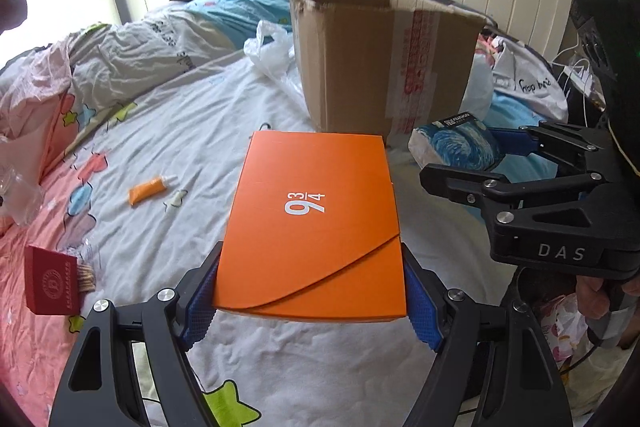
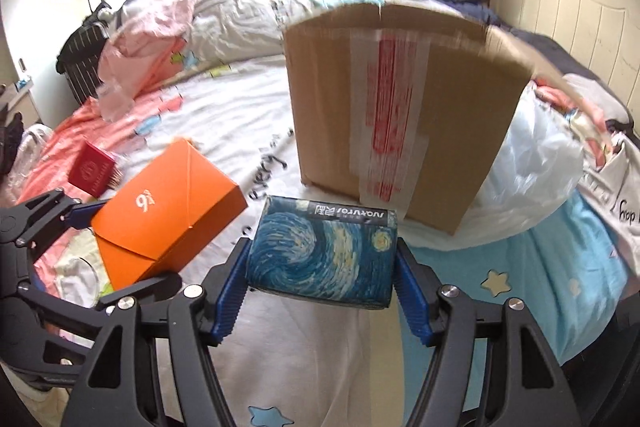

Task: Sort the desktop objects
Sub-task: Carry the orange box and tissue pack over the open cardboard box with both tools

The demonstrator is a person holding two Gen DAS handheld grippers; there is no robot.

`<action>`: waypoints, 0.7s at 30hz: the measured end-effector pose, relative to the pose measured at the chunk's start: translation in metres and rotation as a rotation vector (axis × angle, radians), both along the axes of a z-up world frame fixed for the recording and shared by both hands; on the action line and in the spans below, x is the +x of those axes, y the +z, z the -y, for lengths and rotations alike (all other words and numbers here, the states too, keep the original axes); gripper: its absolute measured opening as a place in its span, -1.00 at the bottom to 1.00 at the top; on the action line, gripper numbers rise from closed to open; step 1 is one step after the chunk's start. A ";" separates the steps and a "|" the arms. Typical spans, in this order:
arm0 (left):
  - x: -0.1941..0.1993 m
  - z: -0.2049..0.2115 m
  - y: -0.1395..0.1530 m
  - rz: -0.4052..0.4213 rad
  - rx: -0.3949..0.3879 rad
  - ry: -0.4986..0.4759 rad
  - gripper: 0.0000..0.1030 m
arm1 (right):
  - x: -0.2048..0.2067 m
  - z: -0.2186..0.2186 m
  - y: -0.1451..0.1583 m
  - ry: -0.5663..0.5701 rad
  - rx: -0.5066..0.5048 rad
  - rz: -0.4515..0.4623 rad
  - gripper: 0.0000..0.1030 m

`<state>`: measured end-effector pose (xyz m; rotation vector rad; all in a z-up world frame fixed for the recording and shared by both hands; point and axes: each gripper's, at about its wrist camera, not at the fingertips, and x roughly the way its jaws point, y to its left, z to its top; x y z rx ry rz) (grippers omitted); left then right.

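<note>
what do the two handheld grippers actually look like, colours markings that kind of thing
Both are black plastic linkage frames with silver round bolts at the joints. The left gripper and right gripper each carry two fingers faced with blue ribbed pads. The right one's body bears white letters "DAS", seen from the left wrist view. A thin cable trails near it.

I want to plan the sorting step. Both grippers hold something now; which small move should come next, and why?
Probably lift the right gripper with the tissue pack up over the carton. The pack sits just before the carton's wall, below its rim, and the left gripper with the orange box is farther back.
</note>
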<state>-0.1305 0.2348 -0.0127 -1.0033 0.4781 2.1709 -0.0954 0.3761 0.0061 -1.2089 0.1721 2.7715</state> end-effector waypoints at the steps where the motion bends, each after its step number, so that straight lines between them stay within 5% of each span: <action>1: 0.001 0.000 0.004 -0.003 0.010 0.001 0.56 | 0.003 0.000 0.005 0.002 0.003 -0.011 0.23; 21: 0.017 -0.020 0.076 -0.116 0.057 -0.033 0.56 | 0.015 -0.007 0.079 -0.007 0.074 -0.150 0.23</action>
